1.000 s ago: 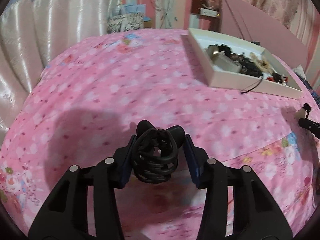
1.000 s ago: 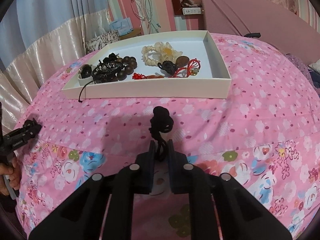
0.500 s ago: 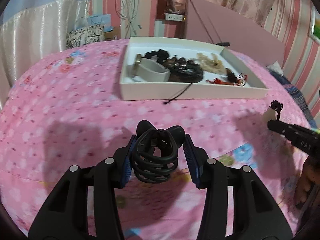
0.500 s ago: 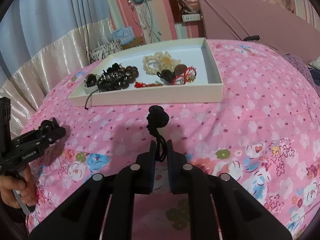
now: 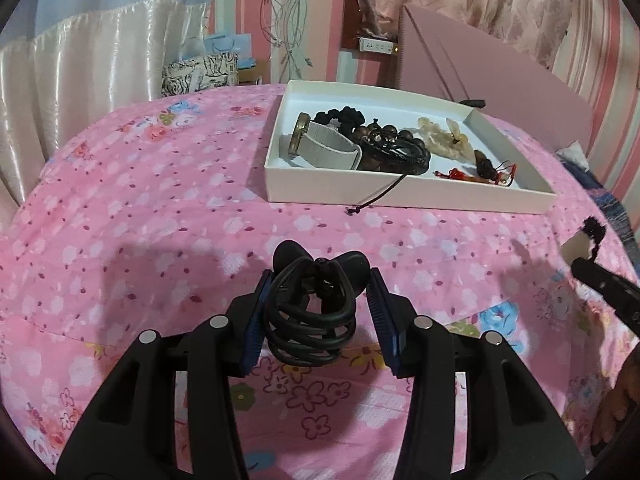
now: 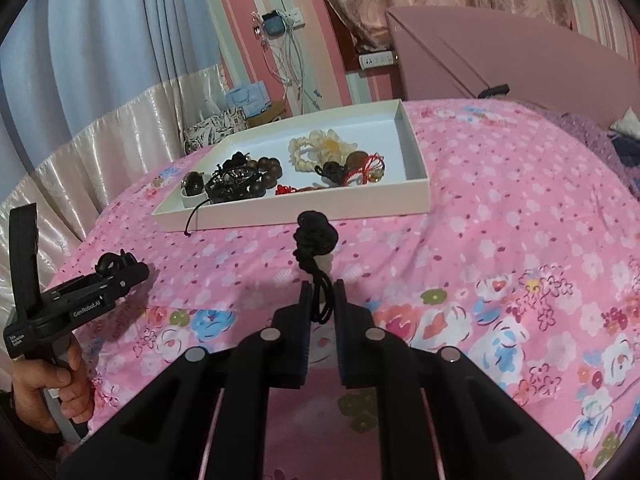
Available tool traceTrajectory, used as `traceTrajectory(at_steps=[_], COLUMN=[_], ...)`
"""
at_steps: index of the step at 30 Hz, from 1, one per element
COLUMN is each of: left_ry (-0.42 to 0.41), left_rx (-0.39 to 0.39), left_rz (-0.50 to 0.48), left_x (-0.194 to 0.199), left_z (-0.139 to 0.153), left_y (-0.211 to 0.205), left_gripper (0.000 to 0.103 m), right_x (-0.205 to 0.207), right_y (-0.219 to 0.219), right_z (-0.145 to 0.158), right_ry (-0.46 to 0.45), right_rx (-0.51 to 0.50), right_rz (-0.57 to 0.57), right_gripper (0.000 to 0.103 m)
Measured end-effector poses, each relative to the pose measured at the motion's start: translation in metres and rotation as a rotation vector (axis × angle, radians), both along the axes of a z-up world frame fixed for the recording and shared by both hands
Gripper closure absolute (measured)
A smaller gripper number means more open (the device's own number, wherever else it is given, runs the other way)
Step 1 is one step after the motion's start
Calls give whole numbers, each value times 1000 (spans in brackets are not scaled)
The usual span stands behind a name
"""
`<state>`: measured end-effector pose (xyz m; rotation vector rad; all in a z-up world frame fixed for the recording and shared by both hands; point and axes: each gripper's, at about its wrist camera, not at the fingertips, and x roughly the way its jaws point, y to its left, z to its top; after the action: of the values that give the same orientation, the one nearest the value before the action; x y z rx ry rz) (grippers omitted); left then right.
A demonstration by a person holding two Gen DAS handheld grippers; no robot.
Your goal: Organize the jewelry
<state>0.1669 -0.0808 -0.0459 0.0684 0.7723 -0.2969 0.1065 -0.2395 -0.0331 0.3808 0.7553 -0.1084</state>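
Your left gripper (image 5: 316, 312) clenched a black coiled clip (image 5: 310, 312), and your right gripper (image 6: 322, 304) pinched the cord of a black knotted pendant (image 6: 316, 236), both above the pink bedspread (image 6: 500, 208). Farther away, the white tray (image 5: 408, 192) held the other jewelry.

Soft, even indoor light; faint shadows on the bedspread (image 5: 160, 208); sharp centre, strong fisheye bending, dark vignetted corners.

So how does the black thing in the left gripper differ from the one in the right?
The left gripper squeezes a bulky black coiled cord across wide-set jaws. The right gripper pinches a thin knotted black cord with jaws nearly closed, its knot sticking out ahead. Both are black and held above the bedspread.
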Motion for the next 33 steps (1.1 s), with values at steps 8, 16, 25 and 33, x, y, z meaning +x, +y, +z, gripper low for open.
traceTrajectory(at_steps=[8, 16, 25, 33], left_ry=[-26, -44, -75, -91], left_rx=[57, 40, 67, 66], left_rz=[-3, 22, 39, 56], left_x=[-4, -7, -12, -14], left_z=[2, 5, 7, 9], left_y=[-7, -1, -2, 1], left_gripper=[57, 57, 57, 57], right_x=[-3, -3, -4, -4], right_y=[4, 8, 10, 11], right_z=[4, 4, 6, 7], right_ry=[-16, -9, -9, -6], right_rx=[-31, -59, -81, -86], right_rz=[-6, -4, -16, -14], right_gripper=[93, 93, 93, 93])
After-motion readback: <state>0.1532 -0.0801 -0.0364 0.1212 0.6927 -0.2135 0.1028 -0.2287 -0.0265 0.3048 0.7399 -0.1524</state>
